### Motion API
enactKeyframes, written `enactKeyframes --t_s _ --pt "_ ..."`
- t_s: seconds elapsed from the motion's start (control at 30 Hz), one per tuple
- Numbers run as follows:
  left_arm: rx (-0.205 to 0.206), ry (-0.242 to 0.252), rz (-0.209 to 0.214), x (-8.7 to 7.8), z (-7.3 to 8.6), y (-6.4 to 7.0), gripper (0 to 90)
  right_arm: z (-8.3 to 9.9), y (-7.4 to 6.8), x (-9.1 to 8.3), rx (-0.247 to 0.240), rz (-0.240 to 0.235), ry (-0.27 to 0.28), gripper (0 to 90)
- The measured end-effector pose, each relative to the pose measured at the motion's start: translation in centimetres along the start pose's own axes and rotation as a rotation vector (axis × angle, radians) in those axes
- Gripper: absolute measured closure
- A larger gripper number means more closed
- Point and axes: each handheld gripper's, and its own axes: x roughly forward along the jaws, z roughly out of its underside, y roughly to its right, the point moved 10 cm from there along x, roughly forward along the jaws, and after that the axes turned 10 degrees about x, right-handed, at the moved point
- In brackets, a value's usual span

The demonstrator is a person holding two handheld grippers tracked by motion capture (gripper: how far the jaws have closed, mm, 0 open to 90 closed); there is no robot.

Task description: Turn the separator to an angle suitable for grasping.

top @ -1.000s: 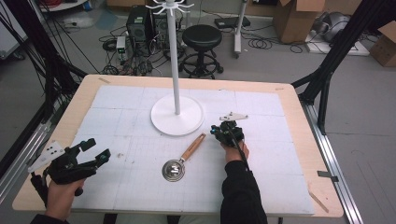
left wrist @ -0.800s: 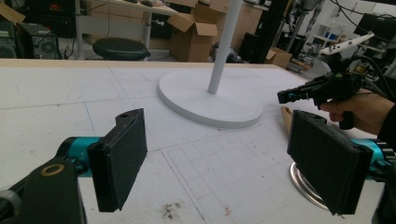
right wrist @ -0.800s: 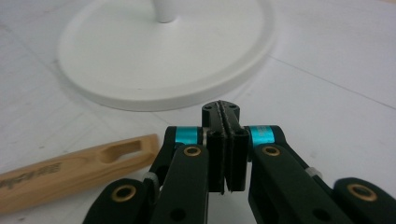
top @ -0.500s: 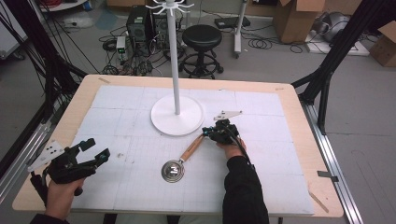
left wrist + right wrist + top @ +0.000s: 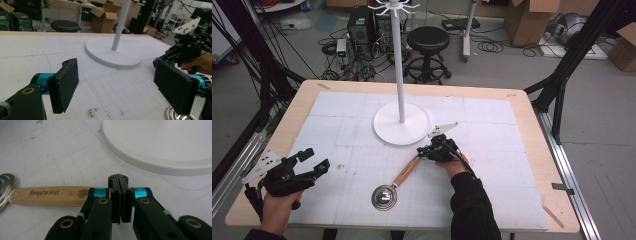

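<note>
A scoop with a light wooden handle (image 5: 406, 171) and a round metal bowl (image 5: 384, 197) lies flat on the white mat, bowl toward the front. My right gripper (image 5: 424, 151) is shut with nothing between its jaws, its tip just beside the handle's far end. In the right gripper view the closed tip (image 5: 118, 178) sits right of the handle (image 5: 50, 195), whose hanging hole is next to the left finger. My left gripper (image 5: 314, 160) is held open at the front left, well away from the scoop. Its wide-apart pads (image 5: 63, 87) frame bare mat.
A white stand with a round base (image 5: 401, 123) and tall pole (image 5: 398, 60) rises at the mat's middle back, close behind my right gripper. Its base (image 5: 160, 145) lies just ahead of the shut jaws. The wooden table edge (image 5: 532, 150) borders the mat.
My right gripper has slid left and toward the front, from beside the stand's base to the far end of the wooden handle. The left gripper has stayed put.
</note>
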Motion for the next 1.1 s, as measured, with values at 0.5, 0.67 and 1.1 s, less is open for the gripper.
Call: enactKeyframes --t_s 0.5,0.67,1.1 --pt "0.0 -0.002 -0.004 0.0 0.0 0.0 20.4 0.9 -3.0 -0.4 -0.019 -0.027 -0.065 89.6" --pt "0.002 -0.005 -0.004 0.1 0.1 -0.1 20.5 1.6 -3.9 -0.9 -0.028 -0.054 -0.054 89.6" --pt "0.016 -0.02 0.029 0.5 0.0 1.1 19.9 2.1 -2.3 -9.5 0.083 0.15 0.207 35.0"
